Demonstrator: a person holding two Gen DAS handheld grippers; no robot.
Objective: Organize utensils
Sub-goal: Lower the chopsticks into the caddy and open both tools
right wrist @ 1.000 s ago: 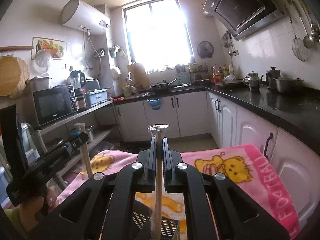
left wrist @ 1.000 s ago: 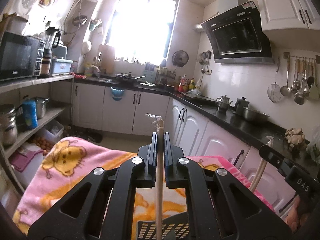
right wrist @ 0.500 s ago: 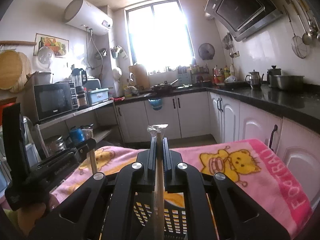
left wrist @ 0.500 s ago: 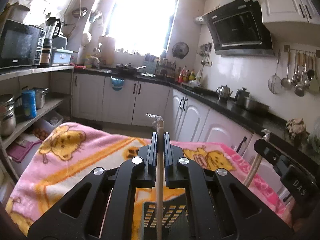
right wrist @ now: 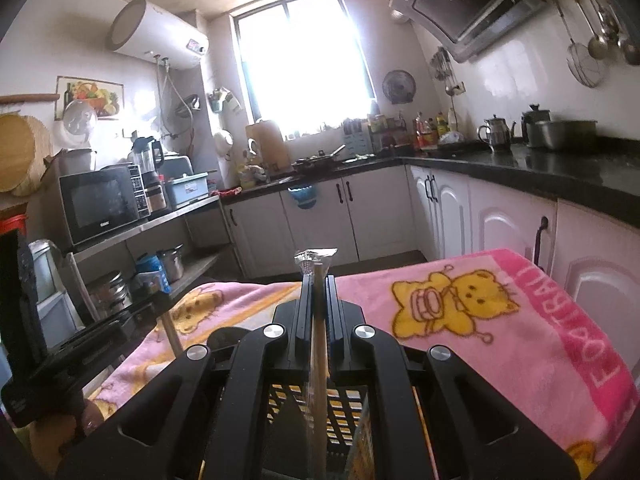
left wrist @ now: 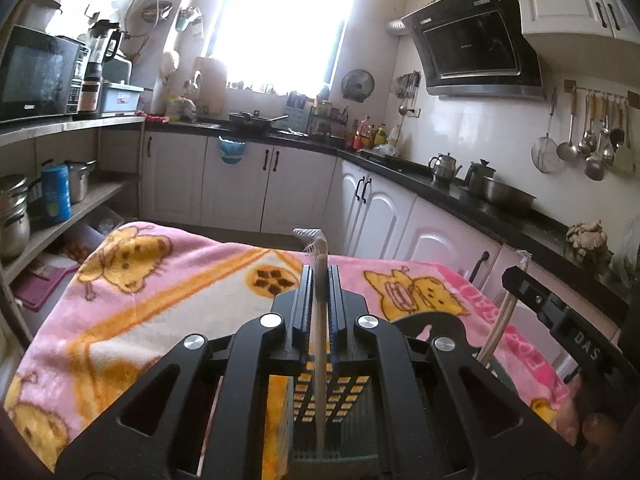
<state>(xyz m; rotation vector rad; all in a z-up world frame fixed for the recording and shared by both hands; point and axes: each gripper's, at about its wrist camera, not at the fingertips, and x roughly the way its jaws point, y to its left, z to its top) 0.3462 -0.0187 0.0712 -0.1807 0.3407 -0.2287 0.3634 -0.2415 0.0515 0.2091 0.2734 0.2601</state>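
Over the black basket (left wrist: 320,404) on the pink blanket (left wrist: 160,300), we held both jaws clenched on wrapped chopsticks (left wrist: 318,320), not yet dropped in.

fuzzy cloth blanket (left wrist: 168,304) (pink), glossy worktop (left wrist: 472,196)
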